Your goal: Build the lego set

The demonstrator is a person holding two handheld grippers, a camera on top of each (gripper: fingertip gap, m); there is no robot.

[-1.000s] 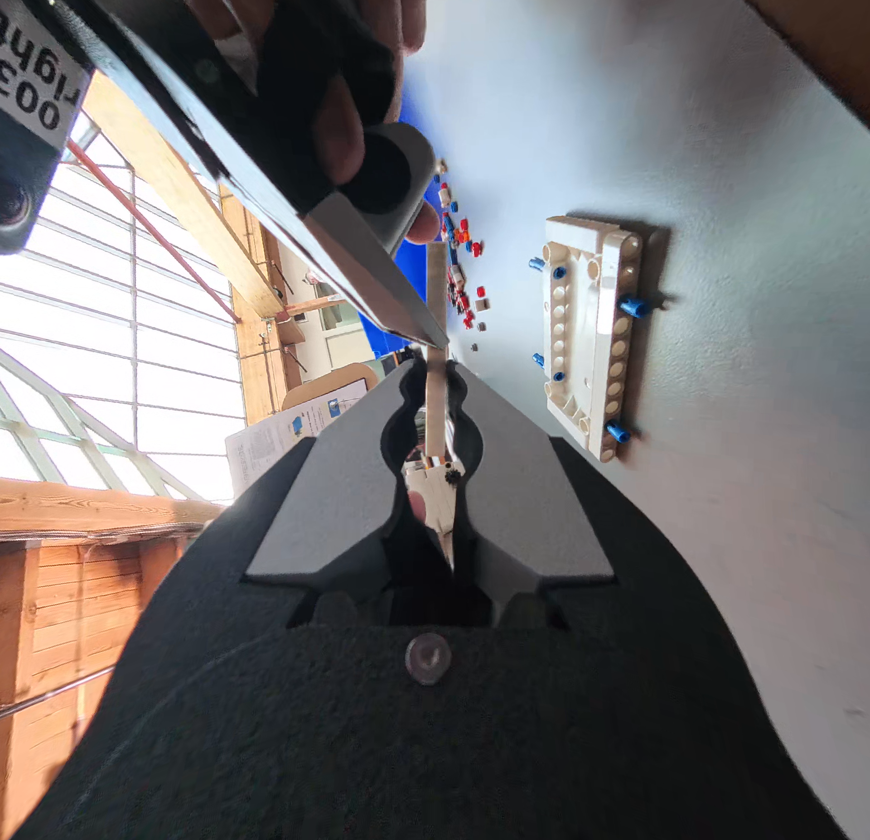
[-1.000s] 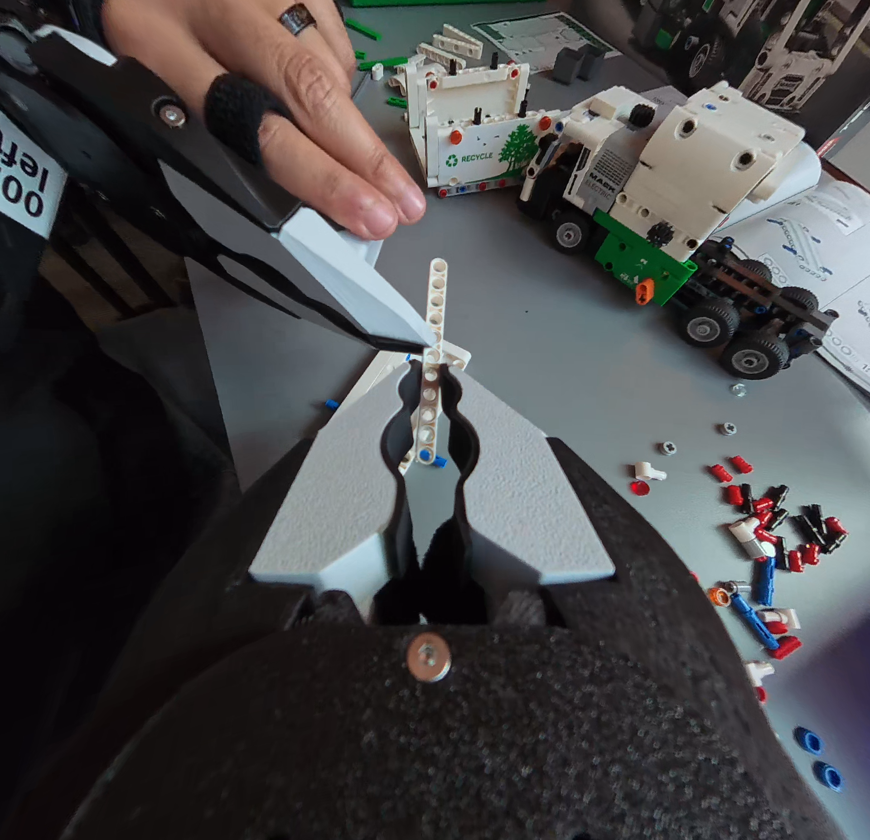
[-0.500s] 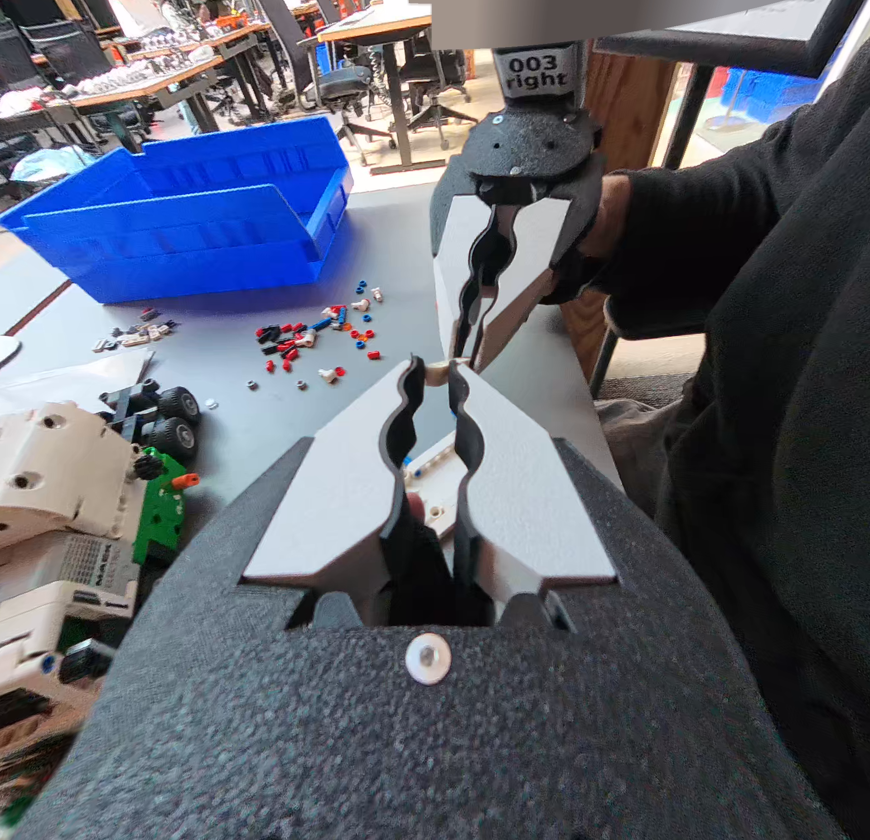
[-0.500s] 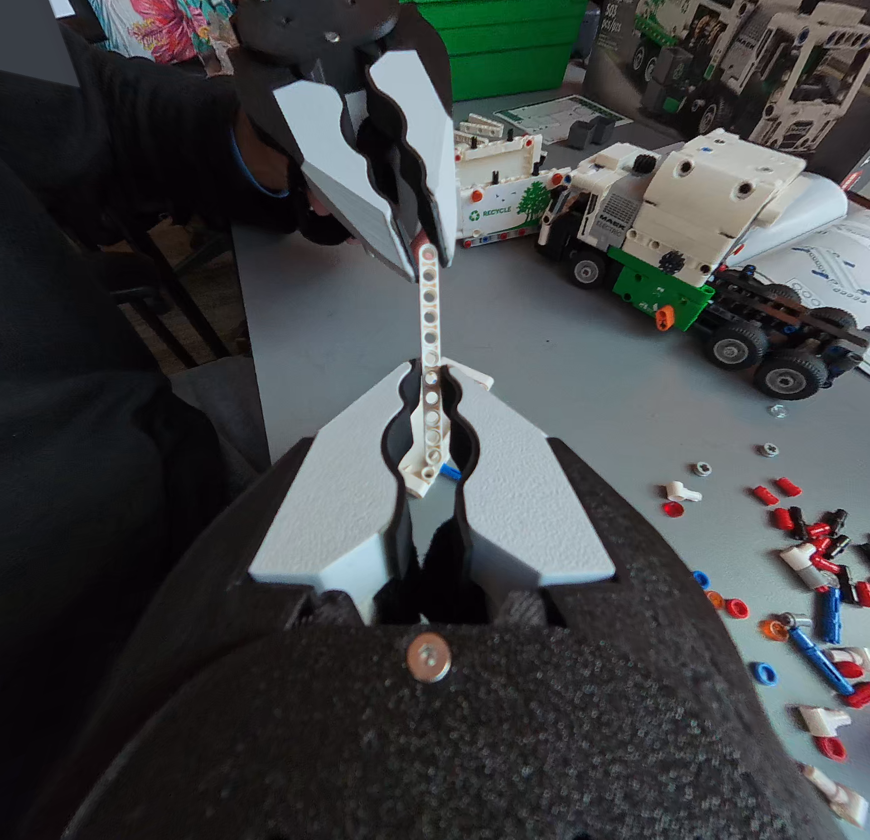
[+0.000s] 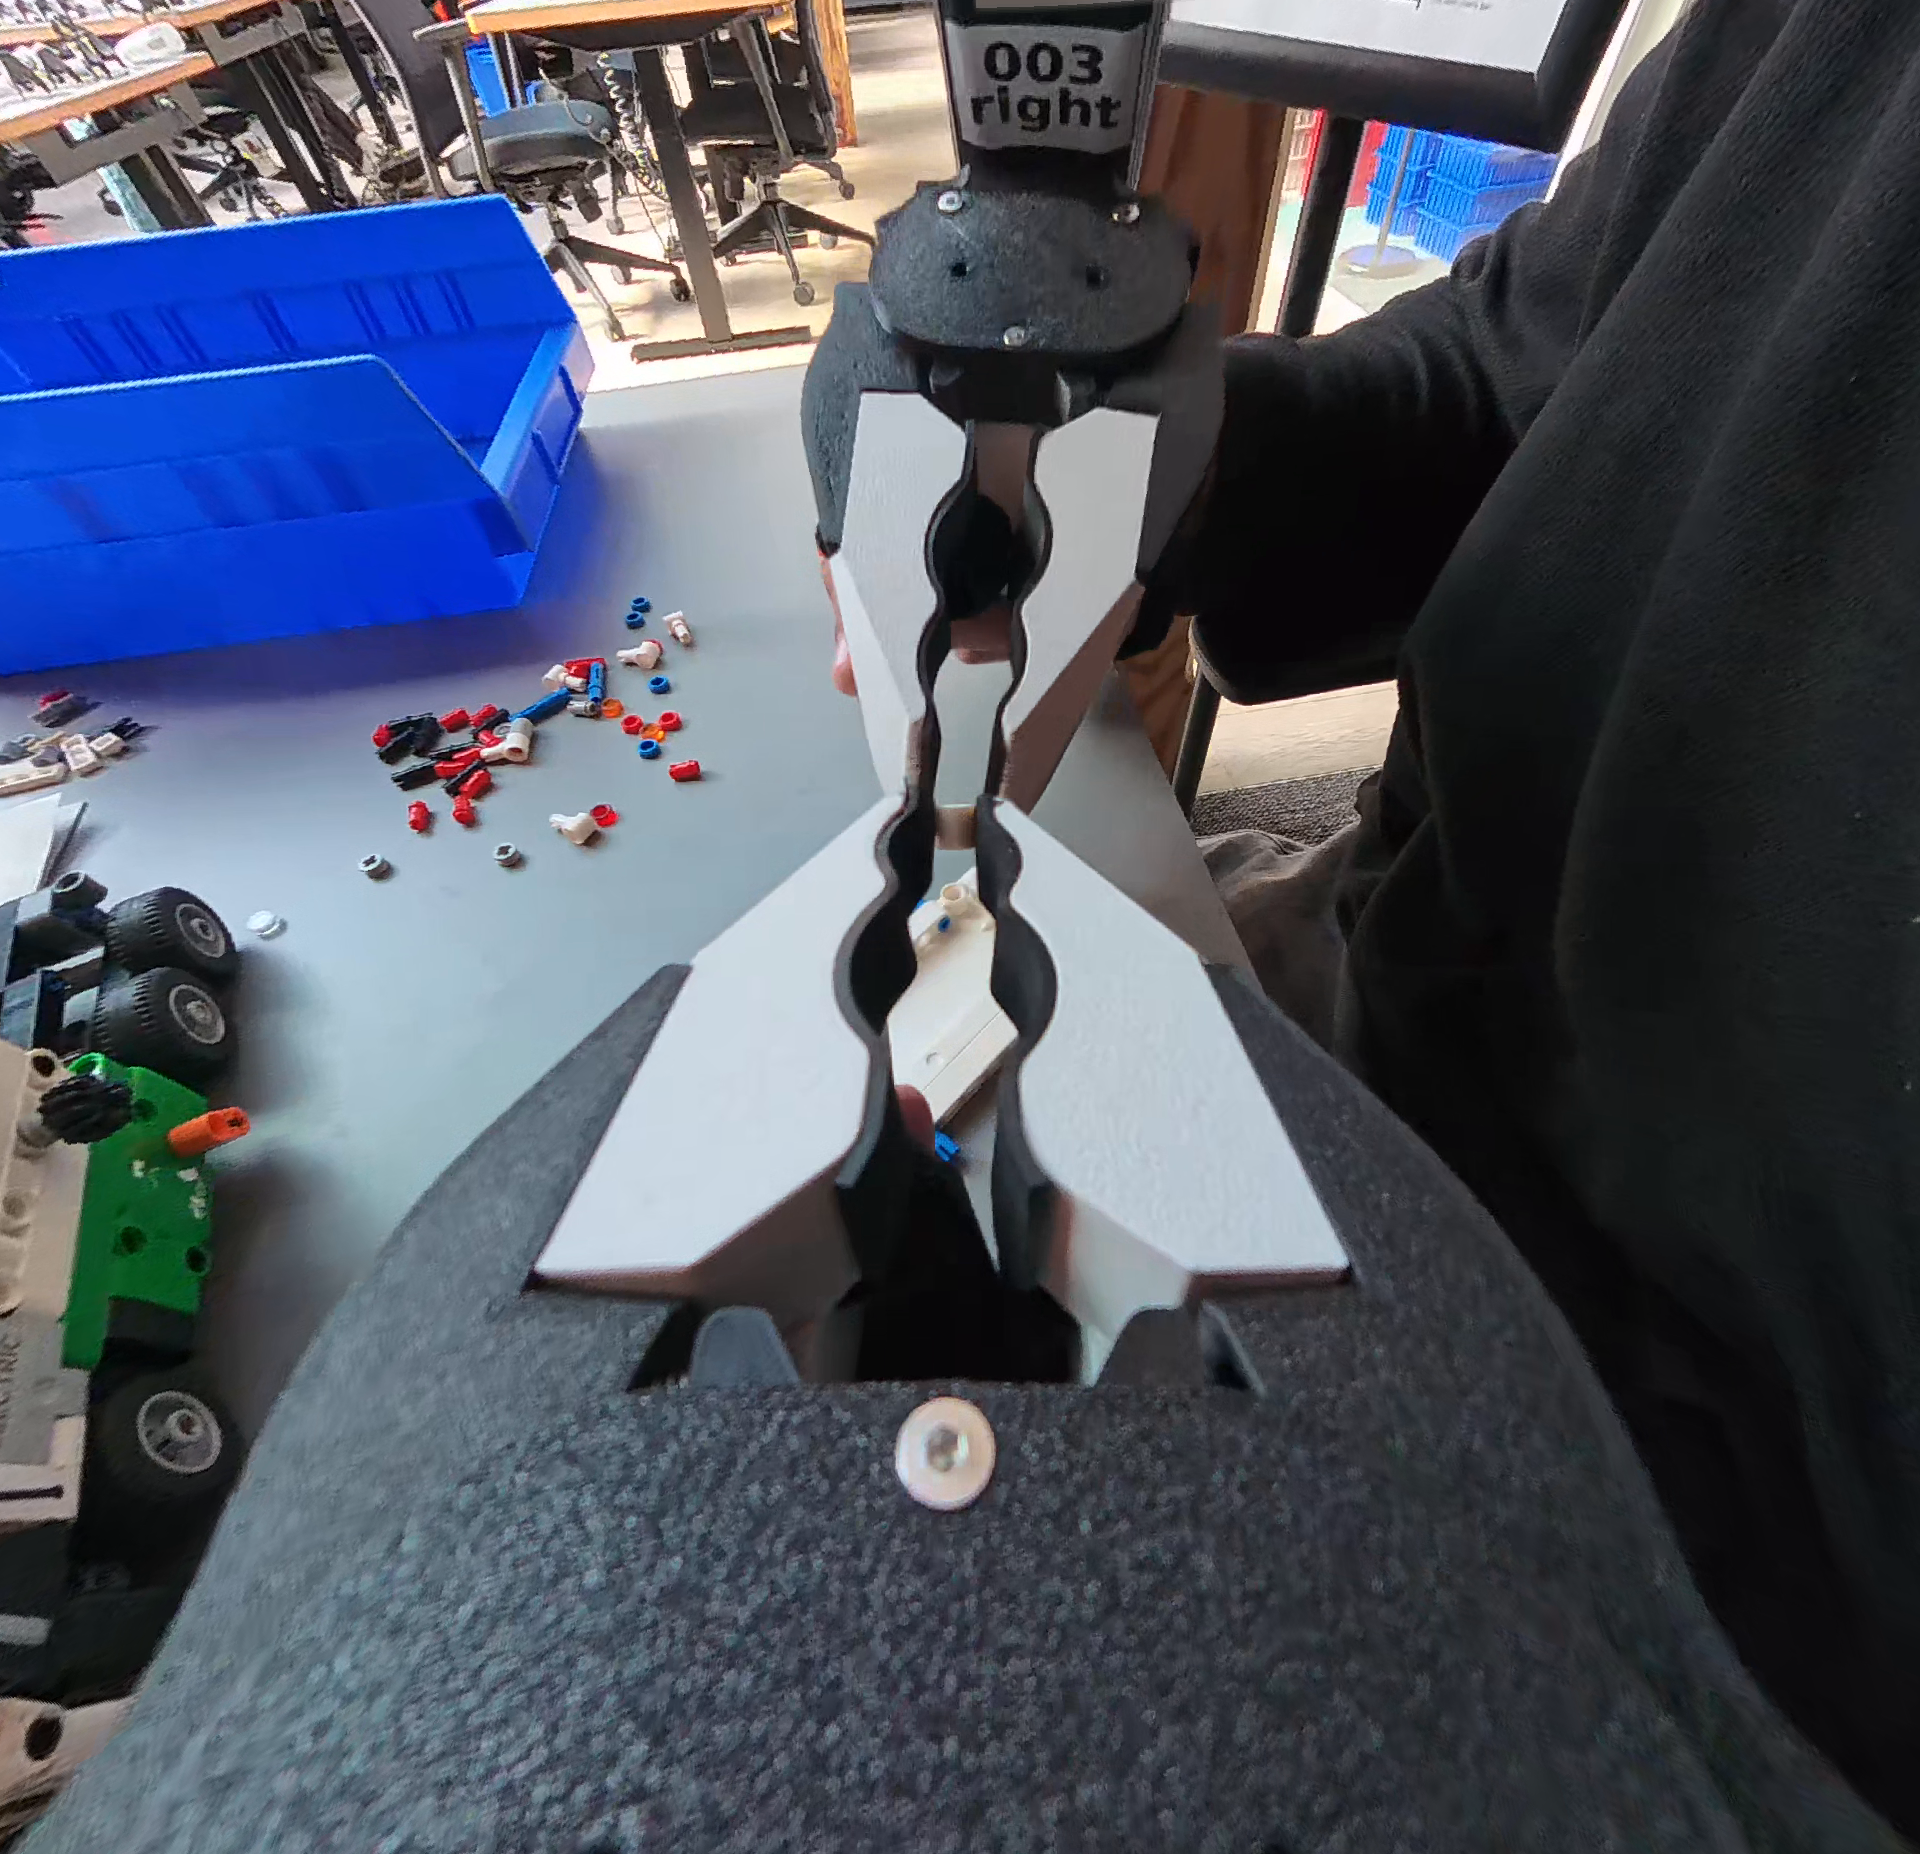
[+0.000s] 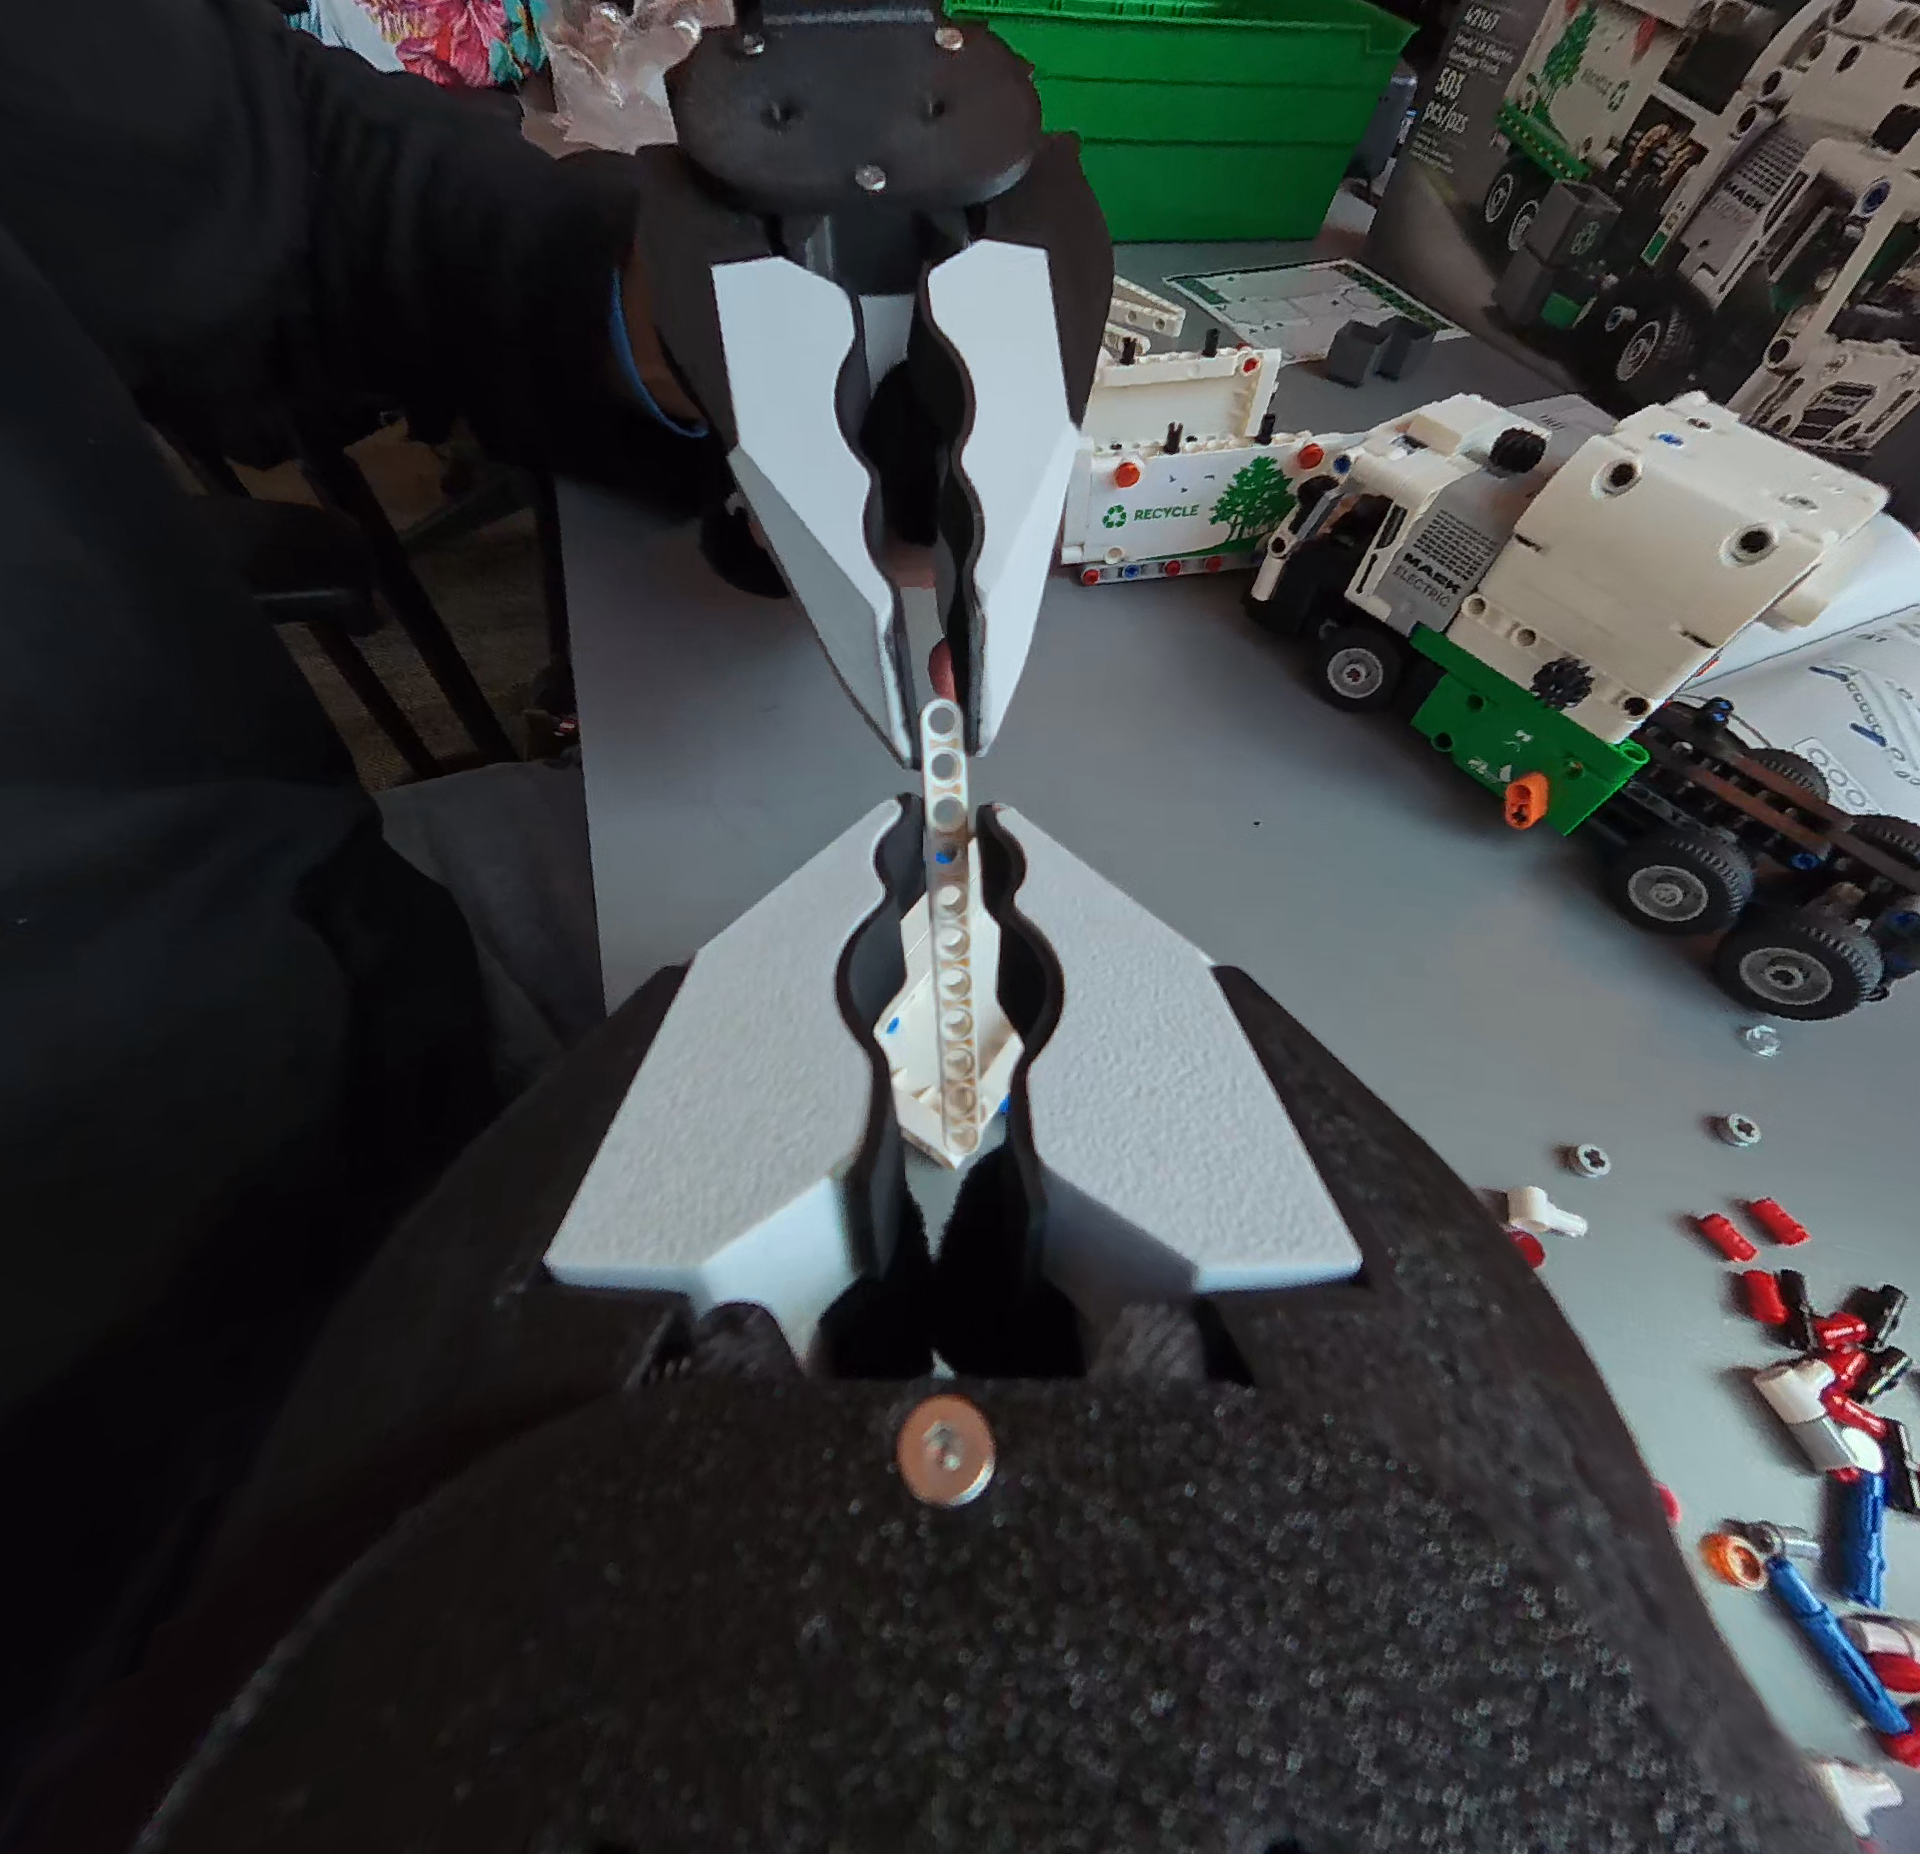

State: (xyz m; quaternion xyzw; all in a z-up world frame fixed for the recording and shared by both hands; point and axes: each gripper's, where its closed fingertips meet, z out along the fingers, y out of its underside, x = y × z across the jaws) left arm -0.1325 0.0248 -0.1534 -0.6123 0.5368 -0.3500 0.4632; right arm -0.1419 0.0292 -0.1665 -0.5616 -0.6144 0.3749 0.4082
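Note:
A long white beam with holes (image 6: 948, 931) is held in the air between both grippers, which face each other tip to tip. My right gripper (image 6: 951, 817) is shut on the beam near its tips. My left gripper (image 5: 954, 825) is shut on the beam's end, seen end-on in the left wrist view. The left gripper also shows in the right wrist view (image 6: 932, 734), and the right gripper in the left wrist view (image 5: 954, 781). A white panel with blue pins (image 5: 961, 1004) lies on the grey table below, seen through the jaws (image 6: 912, 1072).
A part-built white and green truck (image 6: 1558, 578) and a white body section (image 6: 1174, 474) stand on the table. Loose red, black and blue pins (image 5: 520, 734) lie scattered (image 6: 1829, 1368). A blue bin (image 5: 260, 454), a green bin (image 6: 1174, 111) and the set's box (image 6: 1662, 142) stand behind. A dark sleeve (image 5: 1558, 661) is close. Both grippers' tips are close together, under 4 cm apart. Both grippers' tips are roughly 20 centimeters from the white body section (image 6: 1174, 474).
My left gripper has swung round from a sideways tilt to face the right gripper head-on. The two grippers have come closer together, so less of the beam shows between their tips.

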